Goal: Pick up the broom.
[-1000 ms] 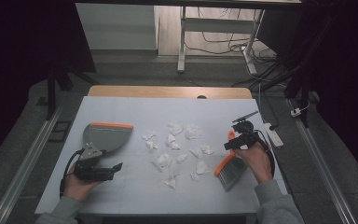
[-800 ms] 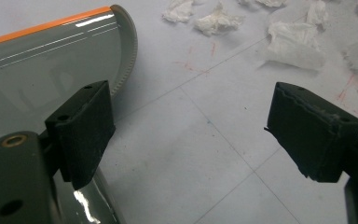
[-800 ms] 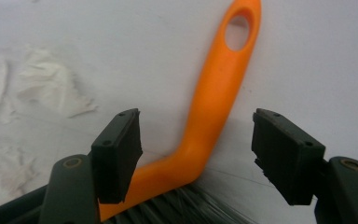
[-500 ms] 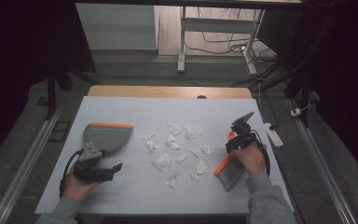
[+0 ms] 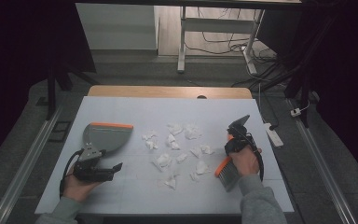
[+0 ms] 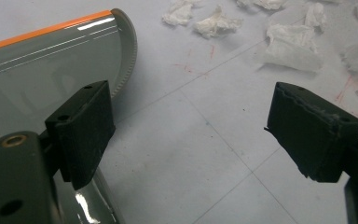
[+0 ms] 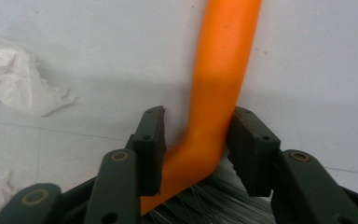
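Observation:
A grey dustpan (image 5: 107, 136) with an orange lip lies at the left of the white table (image 5: 135, 109). My left gripper (image 5: 114, 170) rests just in front of it, open with nothing between its jaws. In the left gripper view the left gripper (image 6: 186, 116) spans bare table, one jaw over the dustpan (image 6: 42, 70). A hand brush (image 5: 226, 171) with an orange handle (image 7: 223, 60) lies at the right. My right gripper (image 7: 198, 114) has just been closing and its pads now press the handle at its bend, above the grey bristles (image 7: 205, 203). The right gripper (image 5: 234, 143) points away from me.
Several crumpled white tissue scraps (image 5: 177, 149) are scattered between dustpan and brush; some show in the left gripper view (image 6: 289, 44) and one beside the brush handle (image 7: 14, 79). A wooden strip (image 5: 168, 91) edges the table's far side. A white power strip (image 5: 272, 133) lies off the right edge.
My right gripper has sunk a little onto the brush and its jaws have closed around the orange handle. The left gripper and dustpan have stayed where they were.

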A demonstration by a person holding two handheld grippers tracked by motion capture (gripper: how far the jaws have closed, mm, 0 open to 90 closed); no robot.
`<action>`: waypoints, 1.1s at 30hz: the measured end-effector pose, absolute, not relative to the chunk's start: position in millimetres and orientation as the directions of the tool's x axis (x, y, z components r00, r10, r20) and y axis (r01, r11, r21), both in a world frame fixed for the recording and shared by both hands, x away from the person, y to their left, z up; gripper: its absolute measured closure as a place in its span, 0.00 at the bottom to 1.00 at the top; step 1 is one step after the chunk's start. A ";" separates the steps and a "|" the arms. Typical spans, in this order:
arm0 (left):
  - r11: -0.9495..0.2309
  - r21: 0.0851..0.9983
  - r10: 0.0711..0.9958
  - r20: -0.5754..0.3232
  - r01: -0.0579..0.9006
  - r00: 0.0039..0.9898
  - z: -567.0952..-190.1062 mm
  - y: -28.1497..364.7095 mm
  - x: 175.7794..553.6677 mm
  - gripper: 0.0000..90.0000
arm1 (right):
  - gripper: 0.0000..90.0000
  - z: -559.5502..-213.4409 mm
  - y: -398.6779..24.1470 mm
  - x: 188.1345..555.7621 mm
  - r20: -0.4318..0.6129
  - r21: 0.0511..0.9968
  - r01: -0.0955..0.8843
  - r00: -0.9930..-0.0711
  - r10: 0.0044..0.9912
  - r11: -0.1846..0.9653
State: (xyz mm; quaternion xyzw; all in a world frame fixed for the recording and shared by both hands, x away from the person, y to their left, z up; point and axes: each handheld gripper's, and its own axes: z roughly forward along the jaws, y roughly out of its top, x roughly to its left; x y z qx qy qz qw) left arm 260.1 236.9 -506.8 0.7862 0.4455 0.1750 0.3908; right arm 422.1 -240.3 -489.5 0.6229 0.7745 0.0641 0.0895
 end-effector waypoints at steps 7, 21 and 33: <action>-0.293 0.768 0.840 -0.077 0.569 0.537 -507.8 237.8 260.1 0.17 | 0.78 -489.5 -241.6 417.0 -0.067 0.242 0.942 -0.224 0.972 0.234; -0.289 0.770 0.844 -0.075 0.569 0.531 -507.8 238.9 261.4 0.17 | 0.79 -474.7 -262.3 414.0 0.011 0.265 0.906 -0.347 0.938 0.332; -0.289 0.768 0.844 -0.077 0.571 0.530 -508.3 239.1 263.1 0.18 | 0.79 -447.0 -281.2 401.0 0.172 0.399 0.872 -0.375 0.911 0.284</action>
